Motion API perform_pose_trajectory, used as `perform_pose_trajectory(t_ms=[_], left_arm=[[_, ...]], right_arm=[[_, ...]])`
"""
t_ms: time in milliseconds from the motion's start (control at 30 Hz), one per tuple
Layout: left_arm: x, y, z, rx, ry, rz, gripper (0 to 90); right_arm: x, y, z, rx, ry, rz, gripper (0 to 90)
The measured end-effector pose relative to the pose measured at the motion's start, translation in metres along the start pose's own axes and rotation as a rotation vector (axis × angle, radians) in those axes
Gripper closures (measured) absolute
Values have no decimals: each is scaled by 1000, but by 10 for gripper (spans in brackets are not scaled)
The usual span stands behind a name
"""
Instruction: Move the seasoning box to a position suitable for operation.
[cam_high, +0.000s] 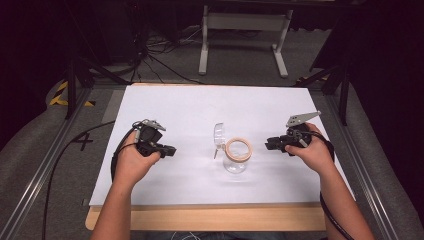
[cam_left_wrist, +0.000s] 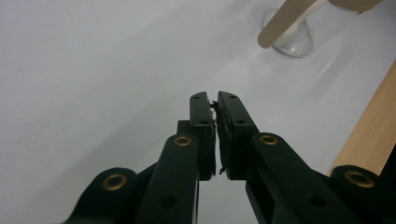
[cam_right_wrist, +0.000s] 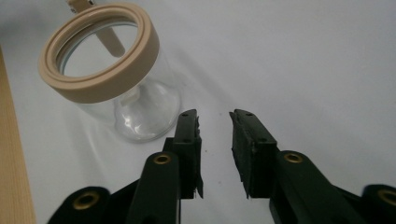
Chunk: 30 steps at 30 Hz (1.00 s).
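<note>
Here we are over the white table top, and dead centre stands a clear glass jar with a beige ring around its mouth, upright; its clear hinged lid is swung open to the jar's left side in the high view, and a beige clip hangs down by the glass.

On the left, the left hand holds the black left gripper just above the sheet, pointing right toward the jar but well apart from it; in the left gripper view the jaws are pressed together with only a hairline between the pads, clenched on nothing; the jar sits ahead, high and to the right.

On the right, the right hand brings the black right gripper in from the other side, near the jar, not touching; in the right gripper view the jaws stand parted with bare white sheet between them, released and empty; the jar stands just beyond the left jaw tip.

The wooden table edge runs along the near side.
</note>
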<state>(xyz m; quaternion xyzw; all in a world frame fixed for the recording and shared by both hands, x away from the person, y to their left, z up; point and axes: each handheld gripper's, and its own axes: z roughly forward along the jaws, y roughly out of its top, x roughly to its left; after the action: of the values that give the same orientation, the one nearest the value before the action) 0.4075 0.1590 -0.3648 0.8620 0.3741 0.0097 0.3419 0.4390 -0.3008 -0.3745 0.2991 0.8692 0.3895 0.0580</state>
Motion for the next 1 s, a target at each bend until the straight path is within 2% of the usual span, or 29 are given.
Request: perform_pose_trajectory(t_ms=[100, 233, 367, 400, 533, 567, 700, 867, 1000], left_arm=[[-2, 2, 5, -4, -5, -13, 847], [-6, 5, 9, -9, -11, 2, 823], [-8, 7, 10, -13, -23, -1, 806], [-8, 7, 10, -29, -30, -10, 798], [-6, 6, 7, -72, -29, -11, 802], [-7, 5, 7, -83, -28, -25, 805], [-9, 5, 5, -93, -30, -20, 821], [-12, 6, 8, -85, -35, -7, 819], [-10, 7, 10, -86, -34, -8, 811]], right_arm=[[3, 0, -1, 9, 21, 12, 799], [6, 1, 1, 14, 41, -1, 839], [5, -1, 8, 12, 25, -16, 874], [6, -2, 11, 15, 18, -25, 890], [10, 0, 12, -8, 27, -51, 896], [12, 2, 12, -28, 36, -62, 896], [13, 3, 14, -44, 39, -92, 897], [8, -5, 31, -16, 31, -78, 896], [11, -6, 43, -4, 36, -86, 896]])
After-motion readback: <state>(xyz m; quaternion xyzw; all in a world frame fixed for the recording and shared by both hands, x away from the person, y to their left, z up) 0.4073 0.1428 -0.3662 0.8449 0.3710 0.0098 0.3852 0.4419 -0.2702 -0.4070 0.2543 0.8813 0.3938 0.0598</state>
